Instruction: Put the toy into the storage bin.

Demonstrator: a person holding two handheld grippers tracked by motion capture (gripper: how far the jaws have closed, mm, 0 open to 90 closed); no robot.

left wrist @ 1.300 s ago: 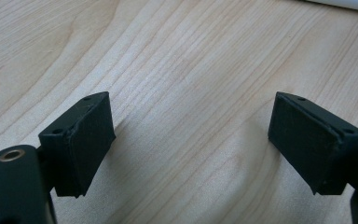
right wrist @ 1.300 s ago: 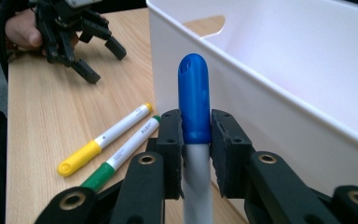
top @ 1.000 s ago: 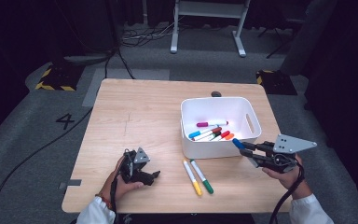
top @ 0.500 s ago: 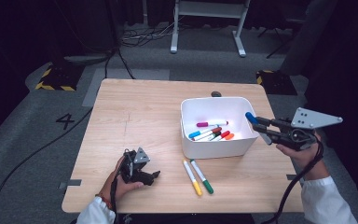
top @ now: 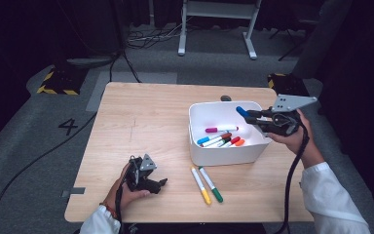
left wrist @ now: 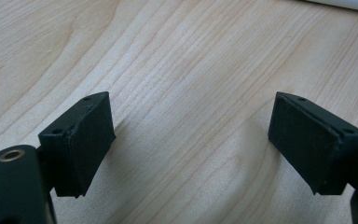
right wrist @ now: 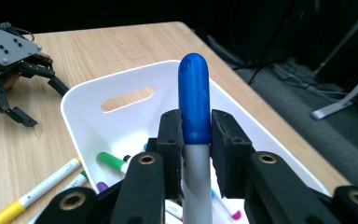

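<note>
Blue marker (right wrist: 194, 100): clamped between the jaws of the right gripper (top: 251, 114), cap end pointing away from the hand, held in the air over the right part of the white bin (top: 197, 146).
Right gripper: jaws closed on the marker's barrel just below the blue cap; the person's right hand (top: 297, 139) holds it above the bin's right rim.
White bin: sits on the right half of the wooden table (top: 141, 122); inside lie several markers (top: 221, 139) with purple, blue, red, green and orange caps.
Loose markers: a yellow-capped marker (top: 200, 185) and a green-capped marker (top: 210, 184) lie side by side on the table just near of the bin.
Left gripper (left wrist: 191, 140): jaws wide apart with only bare wood between them; in the high view it rests low at the near left of the table, in the person's left hand (top: 126, 187), well apart from the bin.
Surroundings: grey floor with cables and a painted numeral to the left of the table.
</note>
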